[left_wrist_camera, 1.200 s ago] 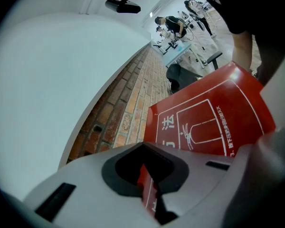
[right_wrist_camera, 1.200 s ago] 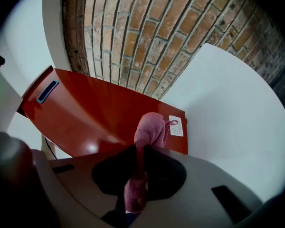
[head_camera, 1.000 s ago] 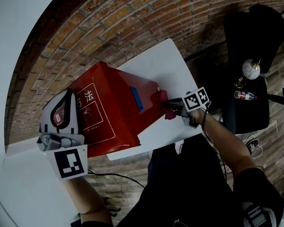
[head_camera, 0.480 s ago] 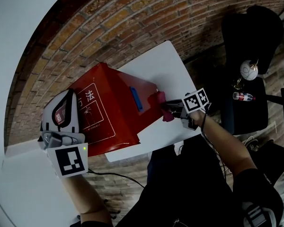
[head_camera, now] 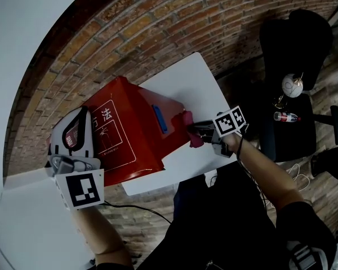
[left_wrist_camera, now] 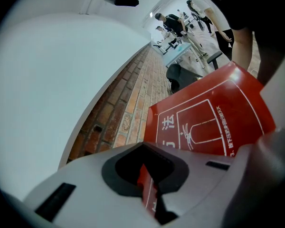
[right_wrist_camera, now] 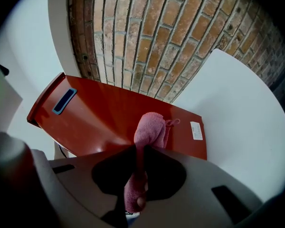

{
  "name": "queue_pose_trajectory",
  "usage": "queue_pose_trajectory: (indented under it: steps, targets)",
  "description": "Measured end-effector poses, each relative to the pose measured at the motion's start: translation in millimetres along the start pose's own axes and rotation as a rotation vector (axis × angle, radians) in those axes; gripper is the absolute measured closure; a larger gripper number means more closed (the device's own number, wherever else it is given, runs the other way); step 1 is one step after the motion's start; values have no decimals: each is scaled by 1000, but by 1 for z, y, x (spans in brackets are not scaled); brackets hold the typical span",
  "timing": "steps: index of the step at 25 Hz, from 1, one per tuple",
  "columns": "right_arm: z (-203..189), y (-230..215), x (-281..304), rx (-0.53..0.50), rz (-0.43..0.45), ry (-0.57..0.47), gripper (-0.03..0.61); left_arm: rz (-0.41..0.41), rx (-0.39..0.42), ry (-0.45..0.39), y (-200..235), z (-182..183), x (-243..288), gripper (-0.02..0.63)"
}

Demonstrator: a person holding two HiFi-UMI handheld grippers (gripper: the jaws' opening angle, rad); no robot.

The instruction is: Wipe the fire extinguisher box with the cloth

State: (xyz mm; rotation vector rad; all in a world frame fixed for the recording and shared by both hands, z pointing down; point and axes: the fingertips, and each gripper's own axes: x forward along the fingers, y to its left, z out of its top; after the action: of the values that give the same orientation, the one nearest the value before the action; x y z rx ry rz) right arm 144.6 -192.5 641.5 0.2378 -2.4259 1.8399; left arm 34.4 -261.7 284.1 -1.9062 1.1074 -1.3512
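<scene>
At the lower left of the head view, the left gripper (head_camera: 79,117) is laid against the printed red face of the fire extinguisher box (head_camera: 135,134). In the left gripper view its jaws (left_wrist_camera: 149,194) are seen closed together, with only a sliver of red showing in the slit between them. Whether that edge is pinched cannot be told. At the right of centre, the right gripper (head_camera: 198,129) is held out level from a bare forearm (head_camera: 265,167). Its jaws (right_wrist_camera: 137,175) are clamped on a pink cloth (right_wrist_camera: 149,132), a strip of which is pinched between the pads. The bunched end of the cloth (head_camera: 187,125) is pressed to the box's glossy side face.

The box (right_wrist_camera: 109,118) is set on a white table (head_camera: 203,77) in the middle of the head view. The white-printed face (left_wrist_camera: 213,118) is turned toward the left of the frame, and the face with a blue slot (head_camera: 159,118) toward the right. In the right gripper view the long axis of that face is seen running from the blue slot (right_wrist_camera: 65,101) at the left to a small white label (right_wrist_camera: 196,130) at the lower right. The cloth is placed near the label end.

Beyond the table (right_wrist_camera: 247,103), brickwork (head_camera: 158,27) is spread across the upper frame. At the upper right a black chair (head_camera: 296,44) is seen well apart, with a bottle (head_camera: 287,116) lying on it.
</scene>
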Motion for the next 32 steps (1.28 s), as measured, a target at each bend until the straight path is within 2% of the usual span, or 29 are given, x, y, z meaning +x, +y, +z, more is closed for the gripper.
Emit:
queue_pose_trajectory:
  steps: [32]
  targets:
    - [14, 60, -12, 6, 71, -40, 517, 2, -15, -2, 1, 1, -1, 594]
